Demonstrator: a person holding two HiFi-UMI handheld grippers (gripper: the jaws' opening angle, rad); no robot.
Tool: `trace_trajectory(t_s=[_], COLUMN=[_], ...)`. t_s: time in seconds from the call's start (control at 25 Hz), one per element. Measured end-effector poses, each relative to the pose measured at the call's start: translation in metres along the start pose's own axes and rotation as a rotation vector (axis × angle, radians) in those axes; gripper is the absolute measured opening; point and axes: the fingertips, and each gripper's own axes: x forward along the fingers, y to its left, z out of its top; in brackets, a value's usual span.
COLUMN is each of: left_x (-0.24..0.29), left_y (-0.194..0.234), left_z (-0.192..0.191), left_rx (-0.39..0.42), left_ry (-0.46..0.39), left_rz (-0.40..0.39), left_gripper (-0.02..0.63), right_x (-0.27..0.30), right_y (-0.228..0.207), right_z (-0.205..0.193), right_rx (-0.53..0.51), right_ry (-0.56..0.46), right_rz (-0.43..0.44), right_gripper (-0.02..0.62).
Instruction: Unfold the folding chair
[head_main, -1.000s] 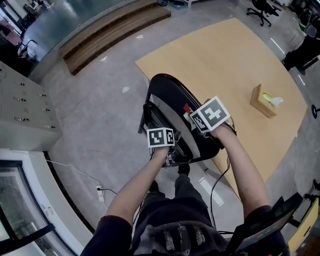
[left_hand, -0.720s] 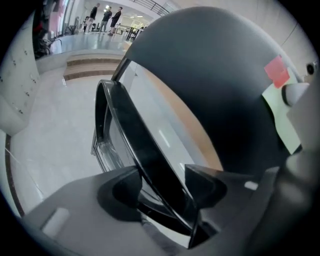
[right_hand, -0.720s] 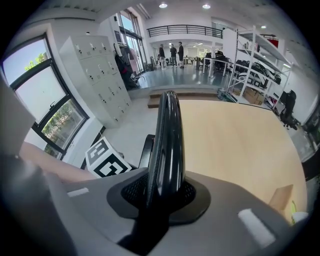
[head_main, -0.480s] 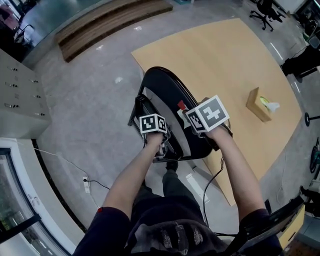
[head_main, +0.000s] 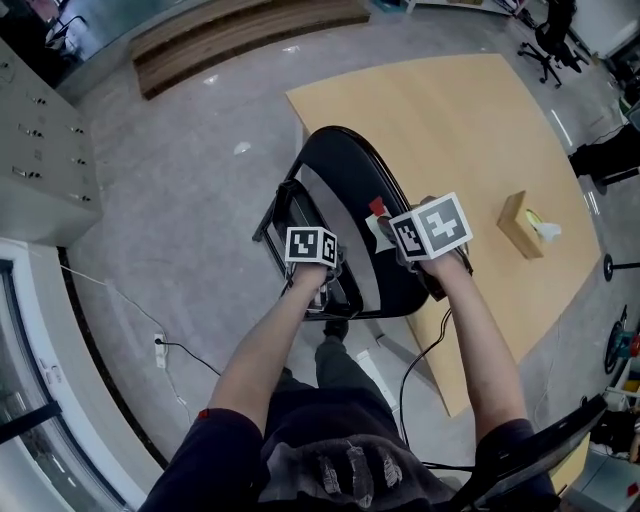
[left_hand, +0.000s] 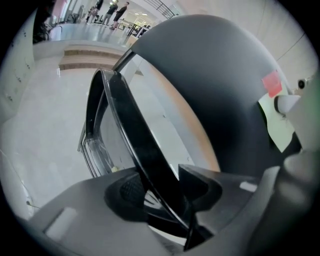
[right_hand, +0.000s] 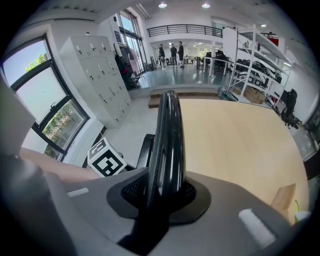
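At the desk's (head_main: 470, 120) near-left edge, the folding chair (head_main: 360, 200) is standing on the grey floor (head_main: 200, 180), directly in front of the person. Its two black panels are lying close together, with only a narrow wedge of gap showing between them in the left gripper view. A red tag (head_main: 377, 207) and a pale label (head_main: 385, 230) are sitting on the larger panel.

Left tongs (left_hand: 162, 187): closing. A thin black rim of the chair is running diagonally between them and appears to be meeting both pads.

Right tongs (right_hand: 165, 192): pinching the glossy black upper edge of the chair, which is rising straight up out of the grip with no gap showing on either side.

Both forearms are reaching down and forward to the chair, and the marker cubes are sitting side by side above it in the head view.

A tissue box (head_main: 525, 225) is resting on the desk, well apart from the chair. Grey lockers (head_main: 40, 170) are standing at the far left, and a cable (head_main: 120, 310) is trailing across the floor to a socket (head_main: 160, 350).
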Motion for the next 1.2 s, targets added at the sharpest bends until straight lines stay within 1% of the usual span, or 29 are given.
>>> trace_trajectory(t_s=[0.16,0.32,0.56,0.8,1.2], left_x=[-0.005,-0.017,-0.03,-0.045,-0.077], left_y=[0.007,0.014,0.023,0.038,0.069], left_z=[-0.006,-0.008,-0.01,-0.018,-0.04], left_rx=[0.019,0.028,0.036,0.03,-0.005], left_ry=[0.001,-0.016,-0.05,-0.069,-0.089], left_rz=[0.01,0.0,-0.018,-0.035,-0.051], left_gripper=[0.181,0.187,0.187,0.192,0.203], right_x=[0.006,0.008,0.011,0.016,0.024], right_y=[-0.005,-0.007,-0.006,-0.013,-0.018], right_z=[-0.006,-0.006,-0.003,-0.006,-0.013], right_rx=[0.023,0.032,0.032,0.037,0.046], right_ry=[-0.003,-0.007,-0.008,-0.009,-0.004], right_rz=[0.023,0.043,0.041,0.042,0.048], right_gripper=[0.089,0.091,0.095,0.101,0.114])
